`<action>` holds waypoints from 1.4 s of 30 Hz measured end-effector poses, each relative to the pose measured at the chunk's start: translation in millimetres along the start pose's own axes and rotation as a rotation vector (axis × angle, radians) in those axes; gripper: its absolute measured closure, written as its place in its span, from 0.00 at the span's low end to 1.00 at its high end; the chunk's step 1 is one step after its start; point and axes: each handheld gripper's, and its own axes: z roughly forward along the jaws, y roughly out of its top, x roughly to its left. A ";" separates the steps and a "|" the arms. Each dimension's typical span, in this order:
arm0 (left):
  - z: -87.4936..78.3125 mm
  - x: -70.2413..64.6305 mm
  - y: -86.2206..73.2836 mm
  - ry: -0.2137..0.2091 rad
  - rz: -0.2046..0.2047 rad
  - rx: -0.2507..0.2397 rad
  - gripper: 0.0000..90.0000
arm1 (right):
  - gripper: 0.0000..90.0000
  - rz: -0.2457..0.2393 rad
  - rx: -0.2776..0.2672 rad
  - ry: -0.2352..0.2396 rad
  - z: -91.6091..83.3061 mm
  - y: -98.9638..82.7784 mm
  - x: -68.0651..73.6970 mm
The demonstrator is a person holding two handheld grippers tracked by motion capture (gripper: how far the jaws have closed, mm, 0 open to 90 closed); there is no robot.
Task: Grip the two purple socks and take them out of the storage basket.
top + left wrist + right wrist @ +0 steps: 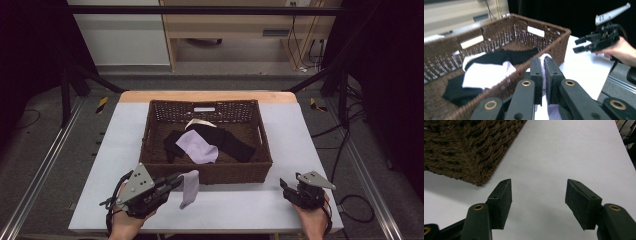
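At the near left of the white table (250, 210), the left gripper (176, 181) was clamped on a pale lilac sock (190, 189), its jaws pinched tight on the top of the fabric. From there the sock hung down in front of the basket's near wall, with its lower end reaching the tabletop. In the left gripper view the same cloth (543, 75) sat squeezed between the two black pads, just short of the woven rim. At the near right, the right gripper (285, 186) was held low over the table in a hand (315, 217), its jaws spread wide with nothing between them. The right gripper view showed bare white tabletop between the pads (503, 197) and the near right corner of the basket to their left, apart from them. Just beyond both grippers stood the brown wicker basket (207, 172), set in the middle of the table. Inside it lay another lilac sock (197, 147), spread over a black garment (235, 142) that stretched from the left of the basket floor toward the right. A cream-coloured piece (199, 122) peeked out behind them near the far wall. Past the table's far edge stood a pale wooden cabinet (240, 25).
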 end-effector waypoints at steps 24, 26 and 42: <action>66.7 5.2 -72.0 0.011 -0.029 0.298 0.89 | 0.42 -0.010 0.001 0.001 1.0 -2.3 -0.2; 68.7 5.6 -73.8 0.009 -0.034 0.304 0.82 | 0.42 -0.013 0.002 0.004 0.8 -2.2 0.4; 34.7 14.5 -43.8 0.077 -0.063 0.169 0.60 | 0.42 -0.009 0.002 -0.001 0.8 -2.7 -1.2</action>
